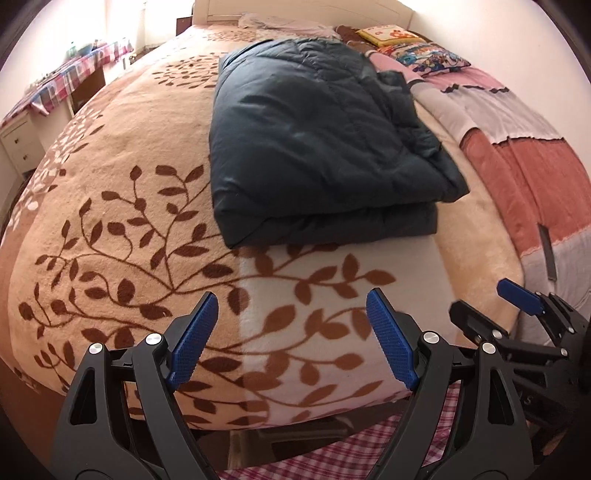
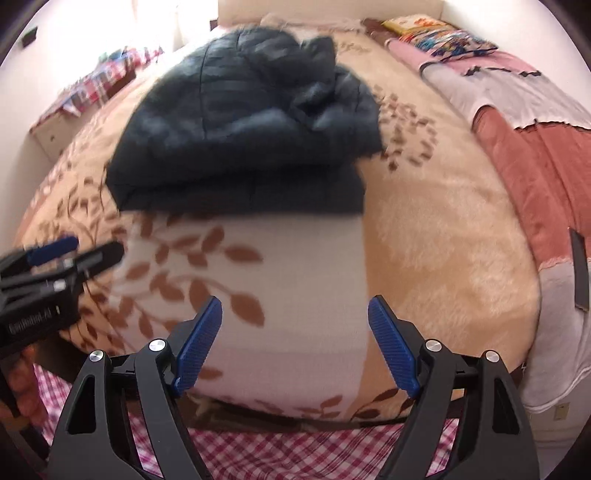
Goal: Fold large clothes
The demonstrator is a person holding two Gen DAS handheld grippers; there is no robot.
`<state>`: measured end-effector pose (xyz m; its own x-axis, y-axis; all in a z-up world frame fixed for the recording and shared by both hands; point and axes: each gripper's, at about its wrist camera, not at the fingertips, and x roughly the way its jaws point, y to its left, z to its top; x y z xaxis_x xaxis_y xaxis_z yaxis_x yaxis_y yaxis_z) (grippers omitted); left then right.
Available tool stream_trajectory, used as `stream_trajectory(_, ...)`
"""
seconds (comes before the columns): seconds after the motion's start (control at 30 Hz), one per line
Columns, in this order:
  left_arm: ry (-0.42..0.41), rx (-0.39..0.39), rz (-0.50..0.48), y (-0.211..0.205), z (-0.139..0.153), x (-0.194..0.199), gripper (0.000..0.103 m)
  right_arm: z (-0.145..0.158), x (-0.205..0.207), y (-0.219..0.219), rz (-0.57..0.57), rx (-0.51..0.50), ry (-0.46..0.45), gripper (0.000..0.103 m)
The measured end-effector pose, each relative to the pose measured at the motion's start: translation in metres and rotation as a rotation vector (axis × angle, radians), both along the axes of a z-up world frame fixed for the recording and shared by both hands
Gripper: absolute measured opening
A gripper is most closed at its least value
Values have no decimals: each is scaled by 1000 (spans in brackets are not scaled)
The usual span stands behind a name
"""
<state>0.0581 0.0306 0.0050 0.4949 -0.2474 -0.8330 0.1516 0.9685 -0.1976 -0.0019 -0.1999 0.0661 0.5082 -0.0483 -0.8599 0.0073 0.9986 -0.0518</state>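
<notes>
A: Nearest the lens in the left wrist view: left gripper (image 1: 291, 306), blue pads spread wide, nothing between them, poised above the near edge of the bed

B: Same on the other side: right gripper (image 2: 295, 314), jaws apart and empty, over the pale patch of the leaf-print blanket (image 2: 303, 266)

A: Below both tools, a strip of red-and-white checked cloth (image 1: 332, 454) at the foot of the bed

B: At lower left of the right wrist view, a hand (image 2: 22, 387) wrapped round the left tool's handle, partly blurred

A: Further up the blanket (image 1: 122, 236), the dark padded jacket (image 1: 314, 147), folded into a thick rectangle, lying flat, well apart from both grippers

B: Seen from the right as a blurred dark bundle (image 2: 243, 122), its upper layer rumpled toward the right

A: Right of the jacket, a pink, red and grey patchwork quilt (image 1: 517, 147) along the bed's edge

B: Farthest back, bright printed pillows (image 1: 424, 48) near the pale headboard (image 1: 303, 7), and a checked-covered table (image 1: 70, 74) off to the left
</notes>
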Motion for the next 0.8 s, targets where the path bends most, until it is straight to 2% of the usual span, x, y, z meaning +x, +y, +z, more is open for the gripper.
stream_trajectory(0.1,-19,17,19,-2,1,-9,80,2,7,5,17,0,23,79)
stream_trajectory(0.17,-14,8,66,1,-1,-16,80,1,9,12,40,-23,37,79)
stream_trajectory(0.27,-8,-5,99,2,-2,-23,80,-2,3,18,58,-66,32,79)
stream_trajectory(0.4,-42,14,113,-2,6,-29,80,-5,-8,17,66,-85,6,79)
stream_trajectory(0.57,-62,49,112,-8,12,-38,80,-6,-22,11,54,-22,-28,79)
stream_trajectory(0.8,-75,58,136,-9,17,-49,80,-3,-31,3,40,10,-55,79)
